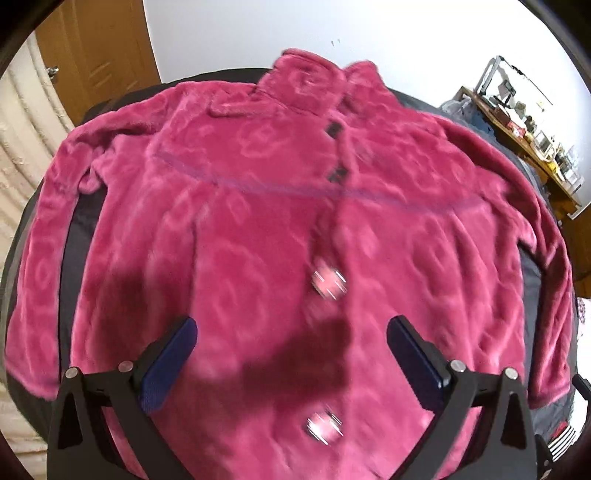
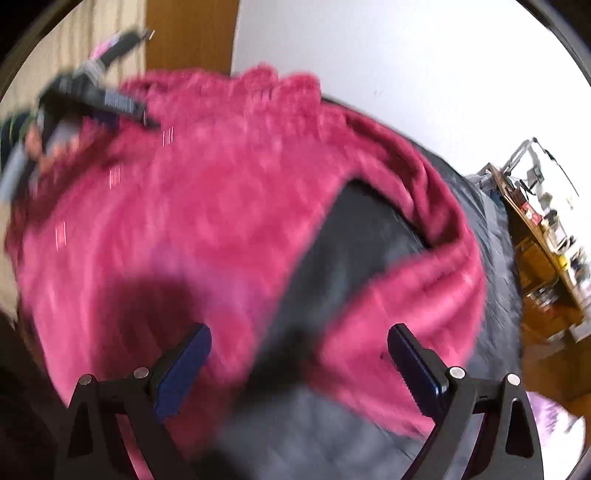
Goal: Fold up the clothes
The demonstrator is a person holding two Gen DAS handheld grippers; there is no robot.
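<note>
Nearest the left wrist camera, the left gripper [image 1: 291, 354] has its two blue-padded fingers [image 1: 170, 363] spread wide apart with nothing between them, hanging over the lower front of a pink fleece jacket [image 1: 258, 229]. The gripper's shadow falls on the fabric just beyond the pads. The jacket lies face up and spread flat on a dark grey cover [image 1: 79, 254], its hem toward the near edge and its collar [image 1: 306, 77] at the far edge. Shiny buttons [image 1: 328, 282] run up the middle, blurred, and a purple seam [image 1: 295, 190] crosses the chest. Both sleeves lie out along the left and right edges of the cover.

In the right wrist view, heavily blurred, the right gripper [image 2: 299, 363] also stands open and empty, above the right sleeve [image 2: 406, 295], which bends back toward the body with bare cover showing in the gap. At the upper left the left gripper [image 2: 99, 103] appears over the jacket, a hand behind it. Beyond the far edge are a white wall [image 1: 332, 33], a wooden door [image 1: 96, 55], and, far right, a cluttered wooden table [image 1: 524, 133].
</note>
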